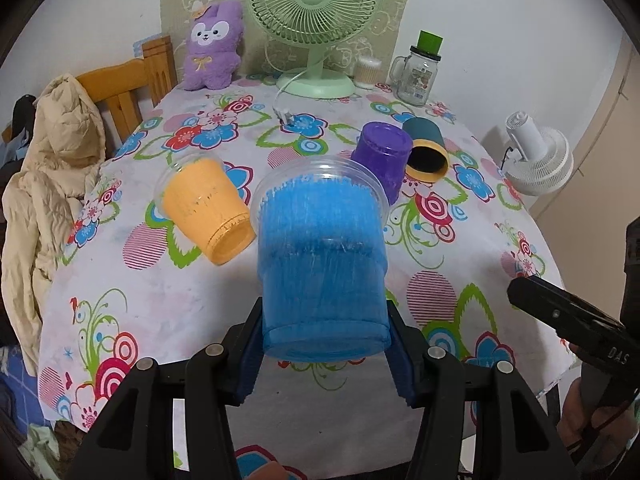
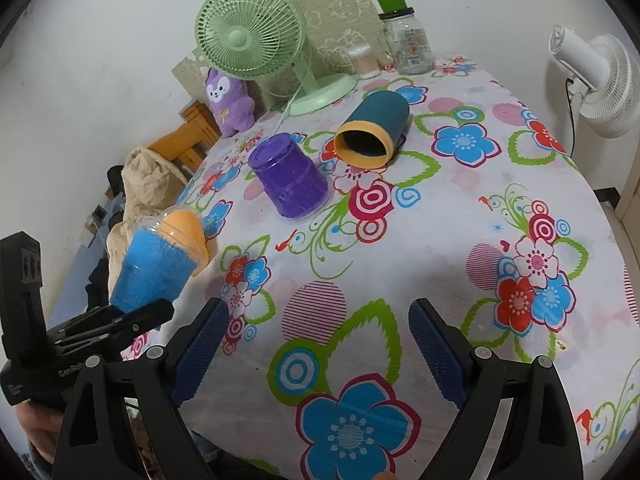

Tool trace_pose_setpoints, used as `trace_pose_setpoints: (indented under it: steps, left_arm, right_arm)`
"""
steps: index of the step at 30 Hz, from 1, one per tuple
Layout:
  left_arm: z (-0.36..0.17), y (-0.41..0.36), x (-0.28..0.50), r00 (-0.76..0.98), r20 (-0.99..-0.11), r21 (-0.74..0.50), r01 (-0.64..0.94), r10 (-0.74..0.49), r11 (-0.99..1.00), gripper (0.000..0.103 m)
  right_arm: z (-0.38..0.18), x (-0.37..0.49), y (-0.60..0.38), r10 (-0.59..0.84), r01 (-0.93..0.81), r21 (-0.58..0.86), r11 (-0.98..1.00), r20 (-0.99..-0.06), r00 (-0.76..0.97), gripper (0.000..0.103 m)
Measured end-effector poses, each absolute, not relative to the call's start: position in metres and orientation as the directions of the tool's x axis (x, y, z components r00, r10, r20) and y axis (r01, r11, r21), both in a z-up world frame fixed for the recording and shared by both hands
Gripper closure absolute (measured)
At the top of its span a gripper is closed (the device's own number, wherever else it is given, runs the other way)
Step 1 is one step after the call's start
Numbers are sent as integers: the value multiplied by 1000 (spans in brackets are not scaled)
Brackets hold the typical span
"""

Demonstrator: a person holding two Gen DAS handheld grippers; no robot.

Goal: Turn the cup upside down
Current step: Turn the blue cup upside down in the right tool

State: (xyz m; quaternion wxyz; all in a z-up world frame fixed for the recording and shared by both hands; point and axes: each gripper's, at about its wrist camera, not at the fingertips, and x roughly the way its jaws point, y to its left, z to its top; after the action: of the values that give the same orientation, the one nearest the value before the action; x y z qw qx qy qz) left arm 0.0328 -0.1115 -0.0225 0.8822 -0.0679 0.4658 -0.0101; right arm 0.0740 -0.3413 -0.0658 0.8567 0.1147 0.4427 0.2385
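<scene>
Left hand-held gripper (image 1: 326,344) clamps blue cup (image 1: 322,264) near base, centre frame, above bench (image 1: 168,304). Cup axis points away along fingers, rim far end. Right hand-held gripper (image 2: 316,344) wide open, empty, well apart. Inversion looks pending.

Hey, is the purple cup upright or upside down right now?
Upside down: the purple cup rests rim-down on the tablecloth, closed base facing up.

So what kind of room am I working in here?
Most likely a lived-in home, perhaps a bedroom or small dining corner. A floral tablecloth covers the table, a purple plush toy leans by a green desk fan, and a puffy jacket is draped over a wooden chair.
</scene>
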Motion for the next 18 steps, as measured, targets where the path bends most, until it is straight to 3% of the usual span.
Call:
trace_pose_setpoints:
  steps: [18]
  left_arm:
    - [-10,-105,26,549,-833,-102,-28,-70,994,47]
  right_arm:
    - [-74,72,-310,484,-371,334,867,-745,460,10]
